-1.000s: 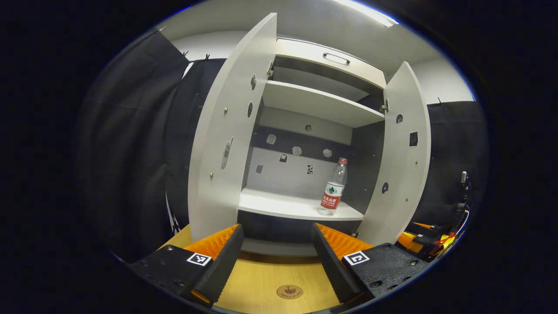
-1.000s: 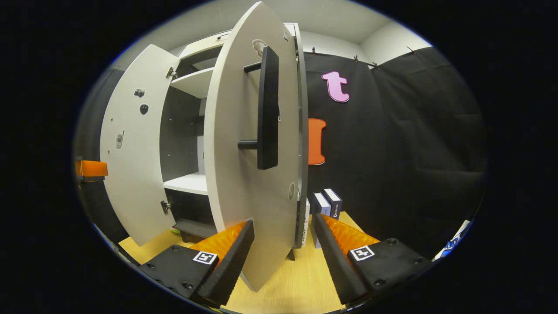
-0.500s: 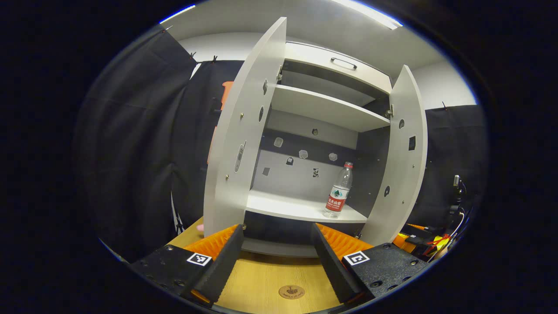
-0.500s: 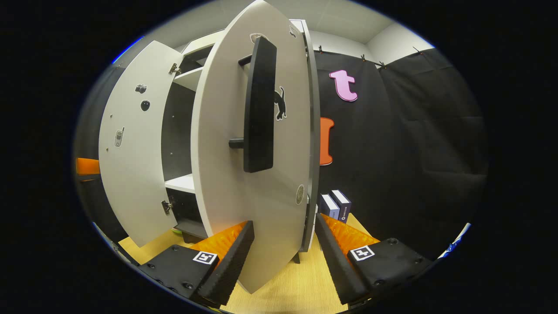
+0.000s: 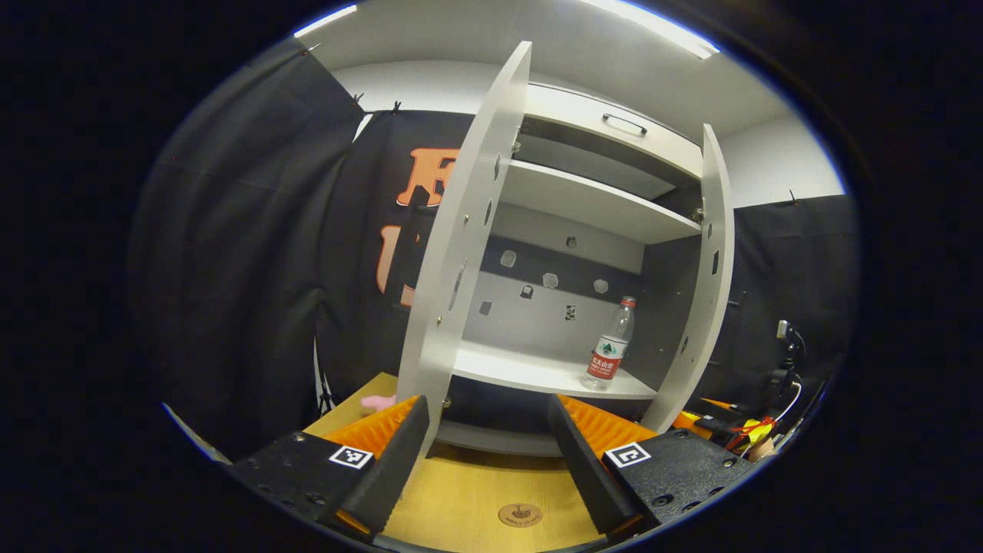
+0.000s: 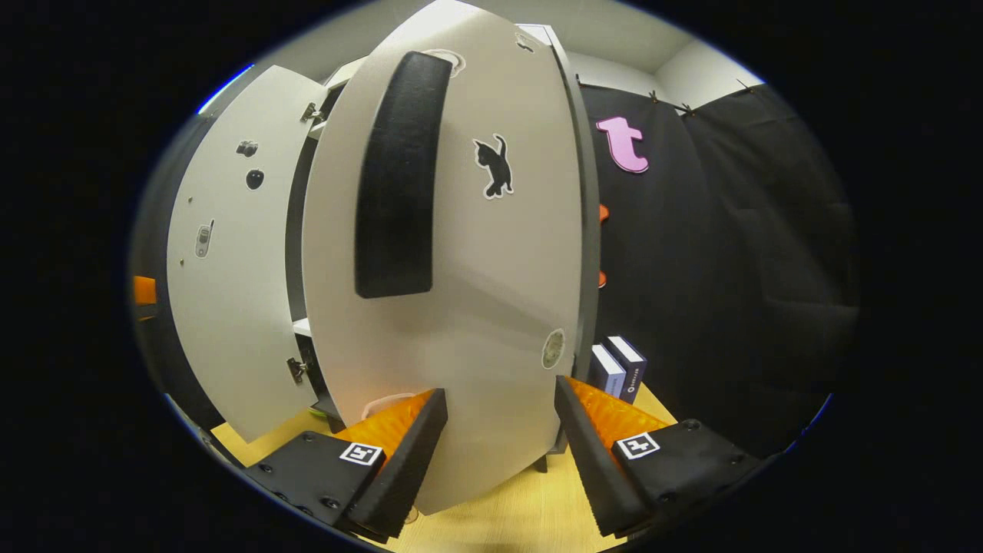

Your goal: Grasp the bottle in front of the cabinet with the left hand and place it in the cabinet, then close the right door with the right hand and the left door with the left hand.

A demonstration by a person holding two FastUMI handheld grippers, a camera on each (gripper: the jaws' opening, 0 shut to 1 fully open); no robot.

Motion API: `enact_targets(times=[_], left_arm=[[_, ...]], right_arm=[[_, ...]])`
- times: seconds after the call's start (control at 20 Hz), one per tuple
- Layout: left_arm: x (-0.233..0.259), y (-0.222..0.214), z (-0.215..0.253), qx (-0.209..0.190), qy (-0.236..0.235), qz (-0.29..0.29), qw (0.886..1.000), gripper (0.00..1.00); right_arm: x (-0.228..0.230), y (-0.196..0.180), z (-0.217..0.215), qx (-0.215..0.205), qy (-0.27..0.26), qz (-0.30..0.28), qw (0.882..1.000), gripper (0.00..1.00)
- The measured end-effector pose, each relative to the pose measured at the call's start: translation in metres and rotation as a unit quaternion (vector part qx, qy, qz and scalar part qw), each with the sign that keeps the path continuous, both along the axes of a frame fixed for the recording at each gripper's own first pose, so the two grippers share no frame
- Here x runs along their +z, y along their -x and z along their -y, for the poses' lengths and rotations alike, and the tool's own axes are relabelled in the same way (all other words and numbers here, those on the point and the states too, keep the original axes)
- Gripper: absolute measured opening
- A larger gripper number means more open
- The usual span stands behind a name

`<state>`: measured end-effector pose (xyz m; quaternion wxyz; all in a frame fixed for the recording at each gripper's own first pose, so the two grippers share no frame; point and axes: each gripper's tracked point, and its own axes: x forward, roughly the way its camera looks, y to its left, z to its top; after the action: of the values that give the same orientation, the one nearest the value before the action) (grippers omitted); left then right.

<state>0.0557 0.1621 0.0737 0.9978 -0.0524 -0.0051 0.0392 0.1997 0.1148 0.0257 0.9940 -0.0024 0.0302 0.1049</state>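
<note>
Both tongs, left (image 5: 484,453) and right (image 6: 495,453), gape empty. Bottle (image 5: 611,346) stands on the cabinet shelf (image 5: 530,370). Right door (image 6: 461,307) and left door (image 5: 461,253) are not yet closed.

Left gripper view faces cabinet (image 5: 584,223) interior, set back; right gripper view close against right door (image 6: 461,307).

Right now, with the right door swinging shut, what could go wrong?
The bottle stands near the shelf's front right edge, so the closing right door might clip it and tip it over. The right gripper is open against the door face, not holding the handle, so the push may slip. The left door is wide open.
</note>
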Motion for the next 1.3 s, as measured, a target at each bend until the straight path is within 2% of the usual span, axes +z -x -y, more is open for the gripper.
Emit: enact_targets(times=[0.4,0.6,1.3], left_arm=[[0.01,0.016,-0.047,0.048,-0.008,0.011,0.999,0.94],[0.008,0.02,-0.071,0.076,-0.017,0.007,0.997,0.94],[-0.006,0.022,-0.118,0.126,-0.019,-0.023,0.992,0.92]], right_arm=[[0.011,-0.045,-0.033,0.013,0.045,0.022,0.999,0.95],[0.009,-0.045,-0.031,0.008,0.033,0.02,0.999,0.95],[0.006,-0.051,-0.031,-0.003,0.034,0.02,0.999,0.95]])
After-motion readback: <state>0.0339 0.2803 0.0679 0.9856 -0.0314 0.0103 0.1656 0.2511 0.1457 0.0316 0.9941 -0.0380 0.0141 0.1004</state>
